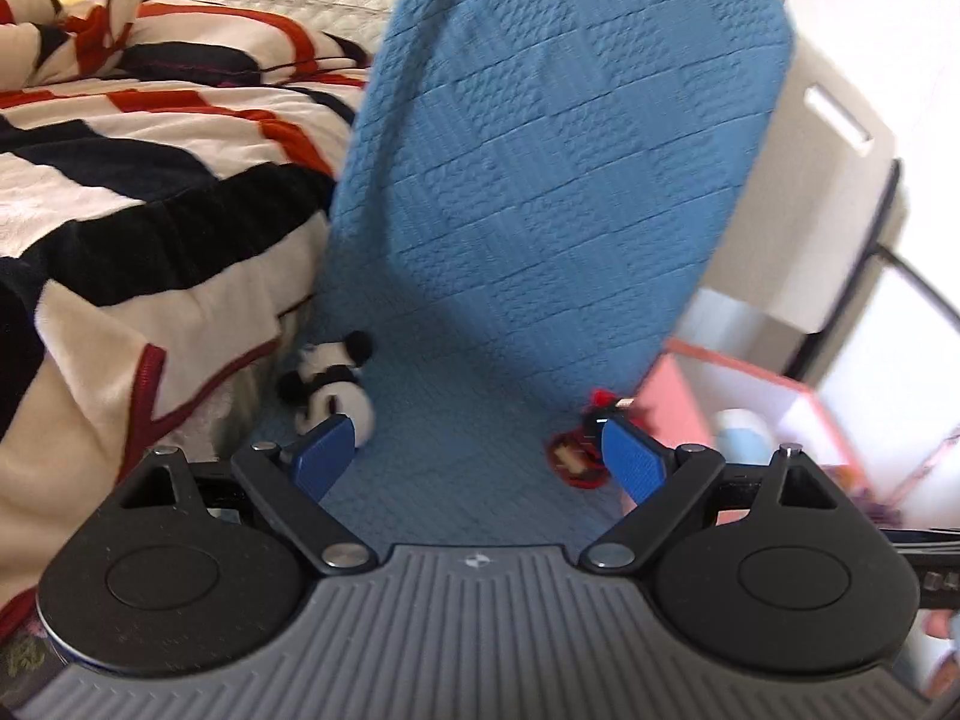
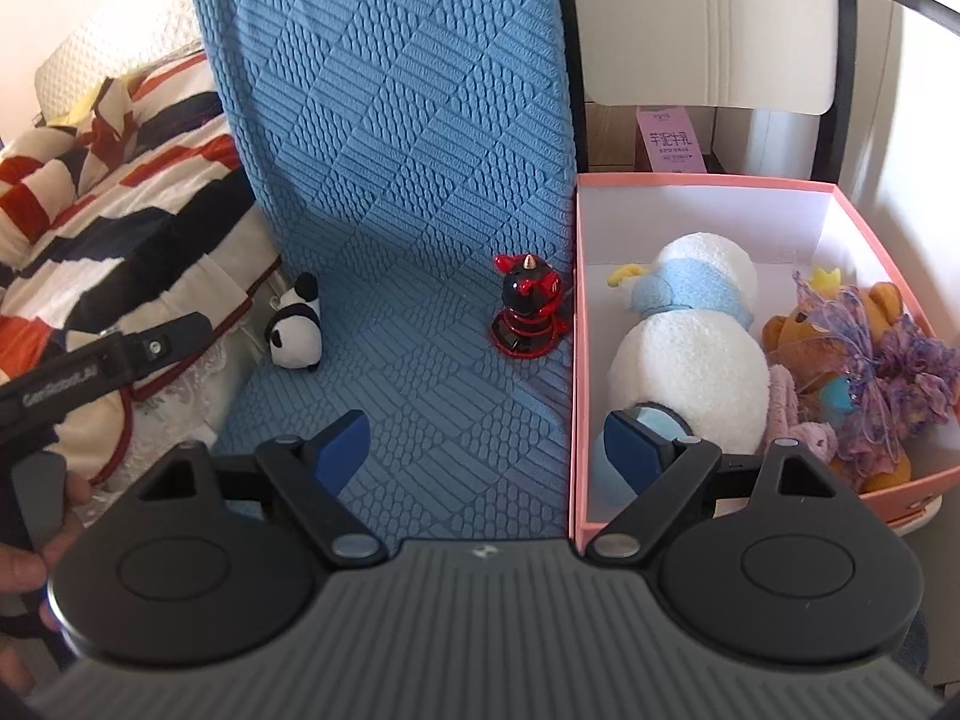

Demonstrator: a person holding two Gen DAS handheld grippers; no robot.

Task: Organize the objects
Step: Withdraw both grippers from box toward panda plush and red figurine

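The little panda toy [image 1: 327, 387] sits on the blue seat cover [image 1: 480, 300], at about 11 o'clock from the left gripper [image 1: 480, 456], just past its left finger. Both jaws are wide and hold nothing. The right gripper [image 2: 489, 450] is farther away, nearer the pink box [image 2: 573, 360].

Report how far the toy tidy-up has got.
Done: the white and blue plush and the orange bear already lie in the pink box.
In hand: nothing; the left claw and right claw are both open and empty above the blue cover.
Left: the panda plush and the red and black figurine sit on the cover, outside the box.
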